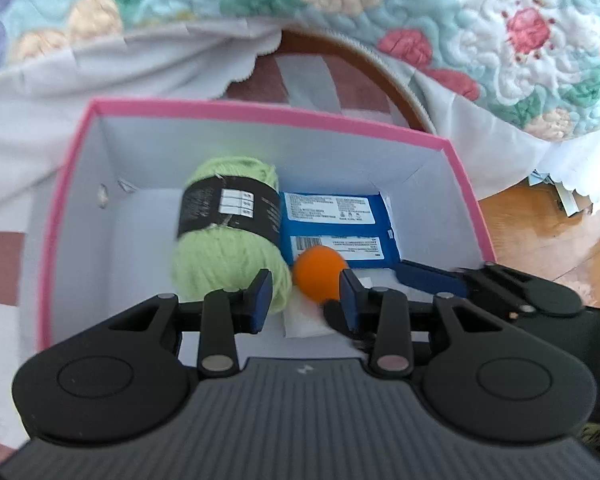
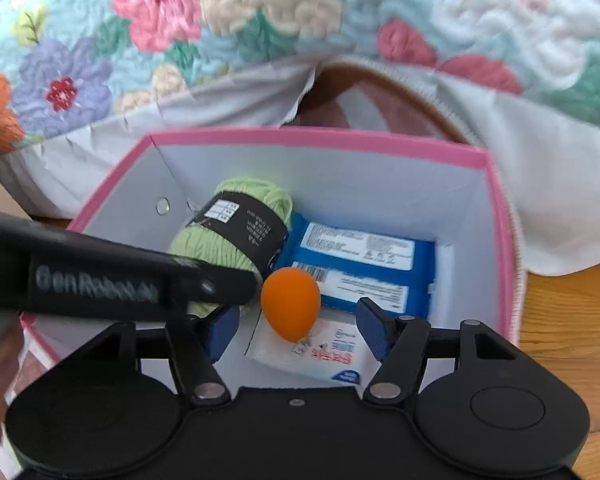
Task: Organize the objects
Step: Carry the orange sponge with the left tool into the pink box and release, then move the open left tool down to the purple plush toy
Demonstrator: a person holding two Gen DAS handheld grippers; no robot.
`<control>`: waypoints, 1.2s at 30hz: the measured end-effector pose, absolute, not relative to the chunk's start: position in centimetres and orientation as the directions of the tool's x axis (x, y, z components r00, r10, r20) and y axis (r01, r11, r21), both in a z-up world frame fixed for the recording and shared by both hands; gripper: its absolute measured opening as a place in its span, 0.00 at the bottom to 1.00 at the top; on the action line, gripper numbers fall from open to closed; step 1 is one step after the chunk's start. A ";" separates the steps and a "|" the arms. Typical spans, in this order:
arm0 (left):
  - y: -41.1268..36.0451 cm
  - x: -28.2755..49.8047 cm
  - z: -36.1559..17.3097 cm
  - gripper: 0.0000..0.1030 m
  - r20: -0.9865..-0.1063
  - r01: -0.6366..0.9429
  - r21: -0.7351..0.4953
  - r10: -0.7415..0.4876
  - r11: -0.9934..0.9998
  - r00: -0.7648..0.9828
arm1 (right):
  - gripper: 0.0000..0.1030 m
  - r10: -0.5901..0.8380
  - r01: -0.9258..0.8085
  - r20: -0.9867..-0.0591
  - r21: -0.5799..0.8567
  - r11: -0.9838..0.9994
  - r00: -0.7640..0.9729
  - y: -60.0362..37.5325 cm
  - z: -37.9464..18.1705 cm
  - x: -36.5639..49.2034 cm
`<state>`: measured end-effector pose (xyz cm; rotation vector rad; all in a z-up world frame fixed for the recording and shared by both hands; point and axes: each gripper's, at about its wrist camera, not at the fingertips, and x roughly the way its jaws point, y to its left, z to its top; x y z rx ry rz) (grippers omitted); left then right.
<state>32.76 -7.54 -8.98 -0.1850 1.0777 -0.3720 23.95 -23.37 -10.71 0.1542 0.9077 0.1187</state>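
The small orange ball sits in the pink-rimmed white cardboard box, just ahead of the right gripper and on the centre line between its blue pads. The jaws of that gripper stand apart with clear space on both sides of the ball, so they are released and grasp nothing. The ball is round, or slightly egg-shaped in the blur, so no long axis matters much for a grip. Whether it rests on the box floor or hangs just above it cannot be told.

The left gripper hangs over the near edge of the same box, and in its own view the ball lies ahead and a little right of centre, close to the right-hand pad. Its jaws show a gap with nothing pressed between them; they look unclenched and empty. Both grippers are close to the ball, the right one lined up on it more squarely.

Inside the box, a skein of light green yarn with a black paper band lies on the left, its long axis running away from the cameras. A flat blue packet with white printed labels lies on the floor to the right of it, touching or nearly touching the yarn. A small white packet with red and blue print lies nearest the grippers, under the ball. The box stands before a floral quilted cover.
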 end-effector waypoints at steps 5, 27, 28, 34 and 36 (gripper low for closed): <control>-7.4 30.9 -6.6 0.40 -0.830 0.227 -0.311 -0.380 0.923 0.409 | 0.68 0.203 -0.065 -0.740 0.211 0.975 0.641 -23.8 -8.2 20.6; -2.6 18.0 3.9 0.52 -0.798 0.163 -0.285 -0.328 0.945 0.506 | 0.72 0.280 -0.223 -0.700 0.175 0.959 0.657 -21.6 4.3 8.3; -2.0 17.5 4.2 0.52 -0.795 0.159 -0.292 -0.332 0.943 0.508 | 0.72 0.284 -0.232 -0.694 0.171 0.958 0.662 -21.3 4.6 7.6; 0.0 15.0 4.3 0.53 -0.798 0.160 -0.277 -0.319 0.948 0.510 | 0.73 0.332 -0.291 -0.666 0.176 0.940 0.668 -20.2 5.1 4.5; 0.5 14.2 3.9 0.53 -0.800 0.159 -0.285 -0.326 0.945 0.504 | 0.73 0.346 -0.303 -0.658 0.183 0.935 0.669 -19.8 4.8 3.7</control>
